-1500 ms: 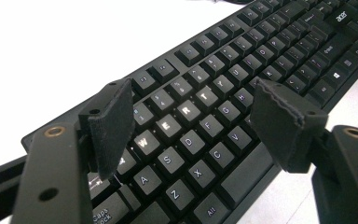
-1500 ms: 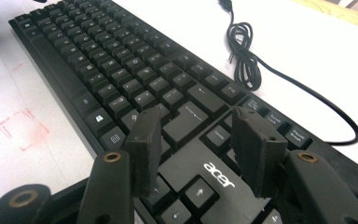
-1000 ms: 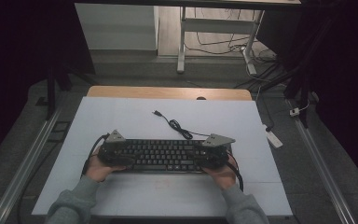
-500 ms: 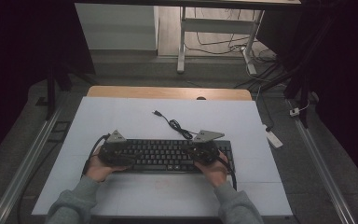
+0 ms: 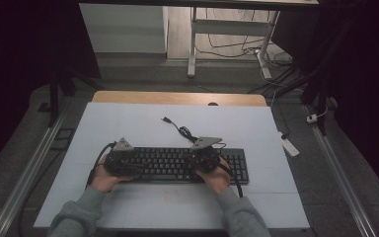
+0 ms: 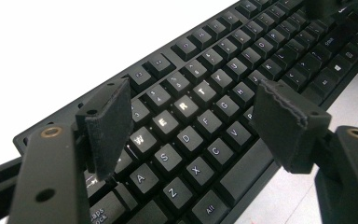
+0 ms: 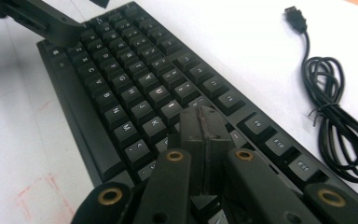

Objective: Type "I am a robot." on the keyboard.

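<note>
A black keyboard (image 5: 172,165) lies across the white tabletop (image 5: 128,123), and its W, E, R and T keys (image 6: 177,109) glow. My left gripper (image 5: 134,165) hovers over the keyboard's left end, open, with nothing between its pads (image 6: 109,123). My right gripper (image 5: 191,160) is over the middle keys, pointing left. It is shut, pads (image 7: 204,123) pressed together and empty, just above the K and L keys. The keyboard's cable (image 5: 183,131) lies coiled behind it, with the USB plug (image 7: 294,12) loose on the table.
A wooden strip (image 5: 177,98) edges the table's far side. A white power strip (image 5: 289,145) lies on the floor to the right, metal rails (image 5: 34,163) run along both sides, and a desk frame (image 5: 193,44) with cables stands beyond.
My right gripper has slid left along the keyboard, from its right end toward the middle. The left gripper has stayed put.
</note>
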